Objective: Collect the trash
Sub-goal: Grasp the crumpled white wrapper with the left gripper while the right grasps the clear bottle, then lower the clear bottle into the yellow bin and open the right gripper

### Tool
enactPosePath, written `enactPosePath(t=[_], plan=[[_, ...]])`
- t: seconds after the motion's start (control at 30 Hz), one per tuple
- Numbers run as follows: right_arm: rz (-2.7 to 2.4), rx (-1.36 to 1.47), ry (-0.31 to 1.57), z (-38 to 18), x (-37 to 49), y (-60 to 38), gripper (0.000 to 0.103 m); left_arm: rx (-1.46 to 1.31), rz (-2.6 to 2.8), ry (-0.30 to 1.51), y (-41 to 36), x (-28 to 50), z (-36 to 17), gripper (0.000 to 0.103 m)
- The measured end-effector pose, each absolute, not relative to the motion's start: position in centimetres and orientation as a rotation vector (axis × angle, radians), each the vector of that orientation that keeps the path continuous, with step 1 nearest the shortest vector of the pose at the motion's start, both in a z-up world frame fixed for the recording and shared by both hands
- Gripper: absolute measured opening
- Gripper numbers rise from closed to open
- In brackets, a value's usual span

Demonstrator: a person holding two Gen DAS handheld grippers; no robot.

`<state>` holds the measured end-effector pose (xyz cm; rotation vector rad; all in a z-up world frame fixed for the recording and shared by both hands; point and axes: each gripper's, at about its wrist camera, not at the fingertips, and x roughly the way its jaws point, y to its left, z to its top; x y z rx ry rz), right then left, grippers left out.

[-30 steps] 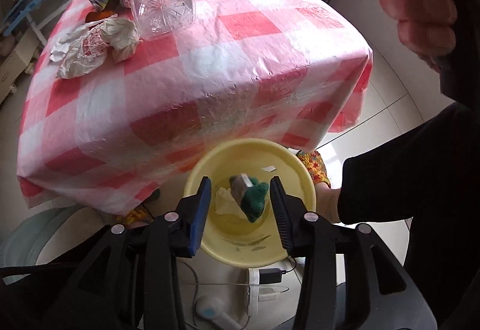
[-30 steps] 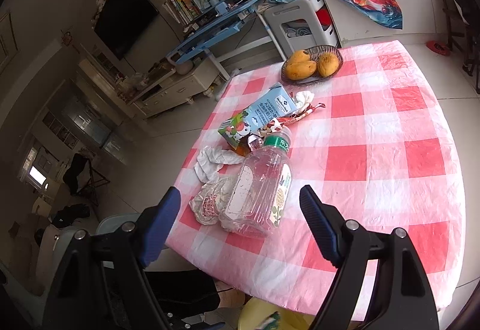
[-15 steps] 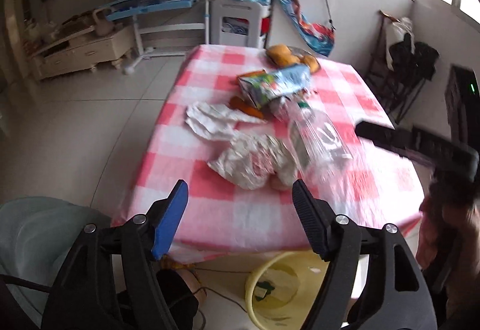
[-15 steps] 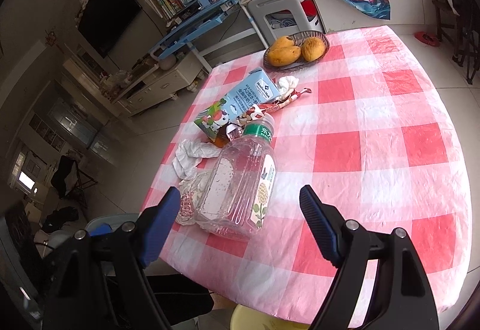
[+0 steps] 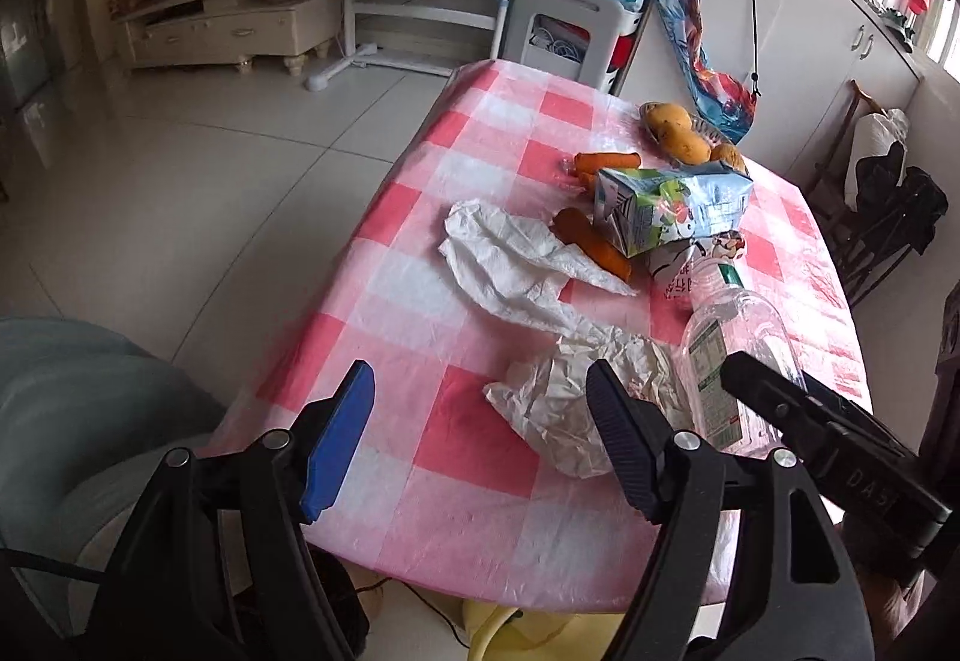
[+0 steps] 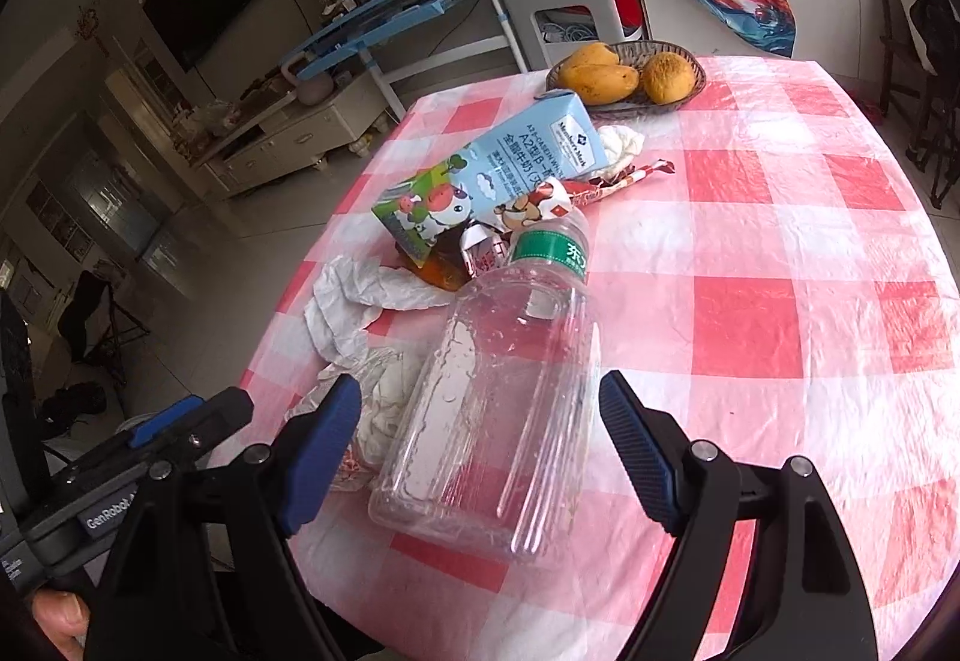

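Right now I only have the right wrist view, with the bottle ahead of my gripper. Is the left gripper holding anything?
Observer: No. The left gripper grips nothing and its jaws are opening. The wrapper lies by its right finger.
Operator: Anything hidden behind the carton?
Observer: Yes. An orange stick lies on the far side of the carton, toward the fruit.
Operator: Where's the bin?
Observer: The yellow bin sits under the near edge of the table. Only part of it shows.
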<state>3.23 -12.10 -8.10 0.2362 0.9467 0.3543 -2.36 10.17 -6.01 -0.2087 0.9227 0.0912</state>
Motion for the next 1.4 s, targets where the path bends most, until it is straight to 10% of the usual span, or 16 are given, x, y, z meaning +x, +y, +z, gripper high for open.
enactPosePath(t=[0.3,0.63,0.77,0.87,1.4], plan=[[0.307,0.138,0.982,-8.9,4.2,-12.8,0.056,-0.158,0.000,0.956,7.3,-1.2,-7.3,0.076],[0.258,0.092,0.992,-8.8,2.0,-17.2,0.056,-0.028,-0.071,1.008,2.4,-0.3,-9.8,0.080],[0.274,0.061,1.001,-8.8,2.1,-16.7,0.056,-0.032,-0.102,1.015,2.1,-0.1,-10.3,0.038],[0.313,0.090,1.005,-8.7,2.0,-16.3,0.055,-0.045,-0.121,0.990,2.0,-0.4,-9.8,0.027],[0.472,0.359,0.829,-3.7,-1.3,-18.6,0.055,-0.090,-0.156,0.721,2.9,-5.6,-3.0,0.026]])
